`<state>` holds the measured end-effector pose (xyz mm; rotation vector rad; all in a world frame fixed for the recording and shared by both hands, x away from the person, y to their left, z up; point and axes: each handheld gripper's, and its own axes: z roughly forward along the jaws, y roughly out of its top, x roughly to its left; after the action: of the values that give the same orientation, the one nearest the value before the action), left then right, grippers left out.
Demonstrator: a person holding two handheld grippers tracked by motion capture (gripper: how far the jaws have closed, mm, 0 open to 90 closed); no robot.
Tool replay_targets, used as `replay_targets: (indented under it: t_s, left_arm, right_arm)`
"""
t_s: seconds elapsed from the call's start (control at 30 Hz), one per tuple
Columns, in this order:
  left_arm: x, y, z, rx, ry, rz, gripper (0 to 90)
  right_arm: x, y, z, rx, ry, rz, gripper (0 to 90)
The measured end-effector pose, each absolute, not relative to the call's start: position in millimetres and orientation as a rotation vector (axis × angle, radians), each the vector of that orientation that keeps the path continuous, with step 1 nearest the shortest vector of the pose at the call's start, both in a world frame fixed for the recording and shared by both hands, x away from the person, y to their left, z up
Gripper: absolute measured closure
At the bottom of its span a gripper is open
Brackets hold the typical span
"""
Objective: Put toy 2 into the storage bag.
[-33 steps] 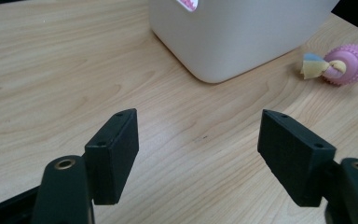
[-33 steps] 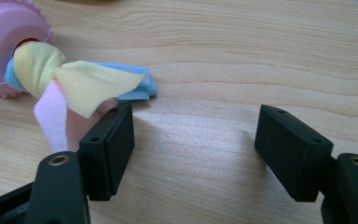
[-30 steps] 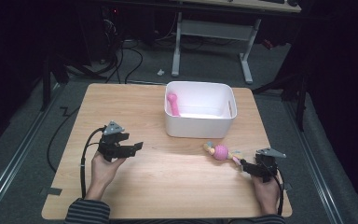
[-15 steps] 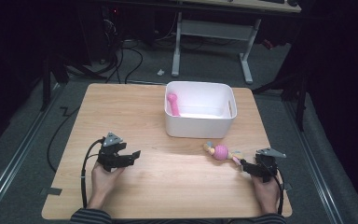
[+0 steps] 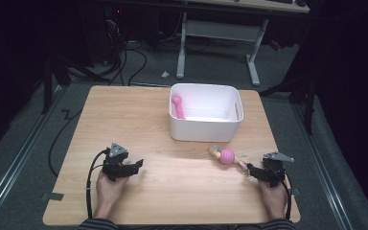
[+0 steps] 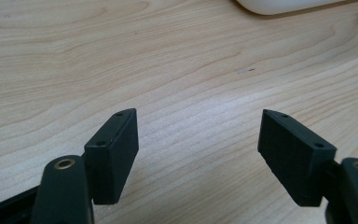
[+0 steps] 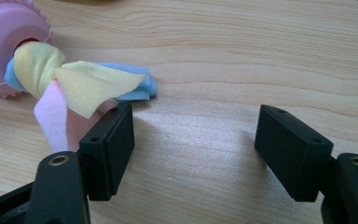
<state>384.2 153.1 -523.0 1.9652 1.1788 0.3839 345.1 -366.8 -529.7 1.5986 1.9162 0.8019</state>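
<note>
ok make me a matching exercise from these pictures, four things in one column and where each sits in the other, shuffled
Things:
1. white bin
2. pink ball toy with cloth tails
3. left gripper
4. pink stick-shaped toy

Places:
A. inside the bin, against its left wall
B. near table's front left, fingers apart over bare wood
C. on the table just in front of the bin, beside the right gripper
D. toward the table's far edge, right of centre

Pairs: 1-D, 2-C, 3-B, 4-A

Left gripper [image 5: 135,166] and right gripper [image 5: 252,170] rest low, jaws spread wide.
</note>
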Motion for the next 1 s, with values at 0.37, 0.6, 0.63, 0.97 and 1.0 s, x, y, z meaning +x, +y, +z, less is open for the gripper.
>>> replay_targets:
  t_s: [0.37,0.6,0.63,0.97,1.0]
  left_arm:
    - [396,143,-530,2.037,1.174,0.496,29.6]
    - [399,142,-536,2.042,1.191,0.515,28.8]
    - [399,142,-536,2.04,1.195,0.517,28.8]
    - [399,142,-536,2.045,1.183,0.509,26.5]
    - [399,142,-536,2.046,1.182,0.509,26.5]
  right_arm:
    - [345,-366,-529,1.587,1.932,0.806,29.4]
    - [343,-367,-529,1.581,1.947,0.808,29.9]
    - [343,-367,-528,1.579,1.954,0.805,29.9]
    - [334,-372,-527,1.613,1.915,0.842,35.4]
    - [333,-372,-525,1.606,1.914,0.841,35.5]
